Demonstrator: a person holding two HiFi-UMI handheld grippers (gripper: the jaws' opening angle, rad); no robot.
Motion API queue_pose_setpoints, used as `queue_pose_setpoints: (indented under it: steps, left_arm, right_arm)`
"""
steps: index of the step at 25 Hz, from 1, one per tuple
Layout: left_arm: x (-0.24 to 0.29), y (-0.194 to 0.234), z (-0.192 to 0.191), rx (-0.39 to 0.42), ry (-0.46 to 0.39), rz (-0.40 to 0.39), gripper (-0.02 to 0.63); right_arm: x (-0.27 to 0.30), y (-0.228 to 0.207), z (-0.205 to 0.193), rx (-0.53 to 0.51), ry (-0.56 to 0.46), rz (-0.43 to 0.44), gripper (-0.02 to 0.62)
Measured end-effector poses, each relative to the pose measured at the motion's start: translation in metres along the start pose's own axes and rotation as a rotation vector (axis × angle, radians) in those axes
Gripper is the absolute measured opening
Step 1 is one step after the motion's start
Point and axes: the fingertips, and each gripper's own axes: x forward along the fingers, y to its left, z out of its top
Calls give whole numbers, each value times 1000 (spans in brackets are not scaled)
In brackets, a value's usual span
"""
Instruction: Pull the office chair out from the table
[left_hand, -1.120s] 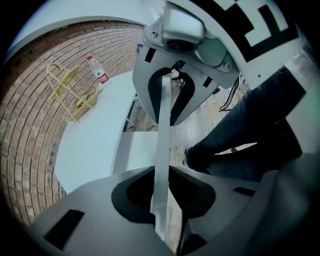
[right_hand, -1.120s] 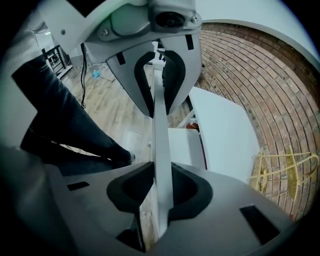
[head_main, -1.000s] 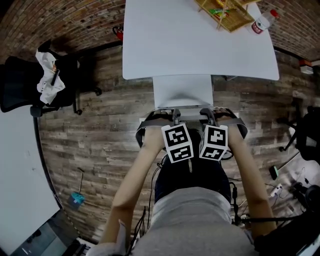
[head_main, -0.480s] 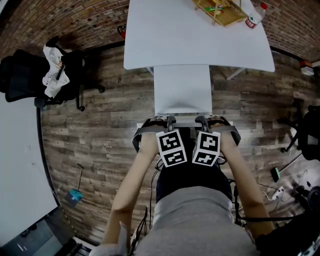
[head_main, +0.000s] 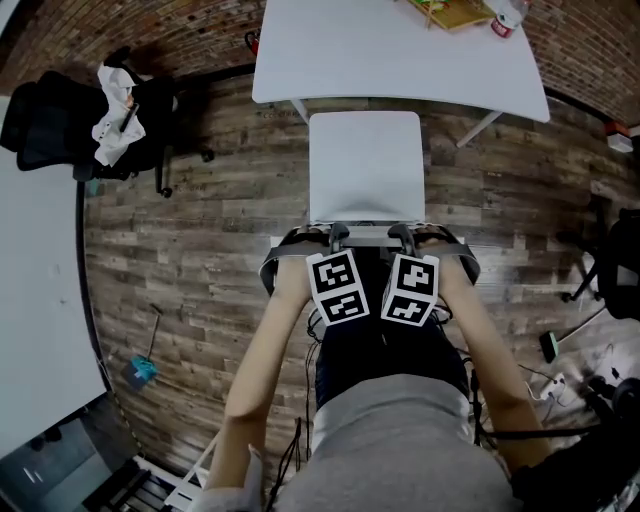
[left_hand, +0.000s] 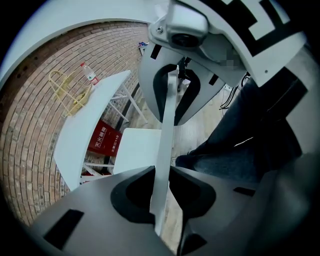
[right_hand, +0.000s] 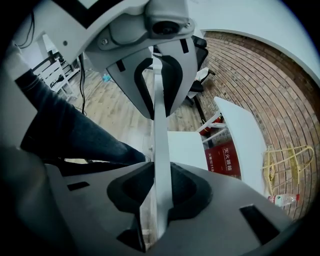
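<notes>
Plank floor (head_main: 190, 260) below a brick wall (head_main: 150, 30): the left gripper (head_main: 331, 236) and right gripper (head_main: 400, 234), side by side, are each clenched on the thin backrest edge of the white office chair (head_main: 365, 165). This two-point hold should keep it tracking straight. Beyond the jaws, its seat appears just clear of the table (head_main: 400, 60).

Even, soft indoor light; the white surface (head_main: 330, 60) glares at 12 o'clock, and fisheye bending curves every edge.
</notes>
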Motion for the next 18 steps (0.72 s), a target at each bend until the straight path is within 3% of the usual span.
queue_pose_setpoints:
  steps: [9, 18]
  left_arm:
    - [-5, -21, -4, -12, -24, -1, 95]
    - [-8, -21, -5, -21, -131, 62, 109]
  right_arm:
    - [-4, 22, 2, 1, 4, -6, 94]
    - [1, 23, -2, 24, 7, -55, 109]
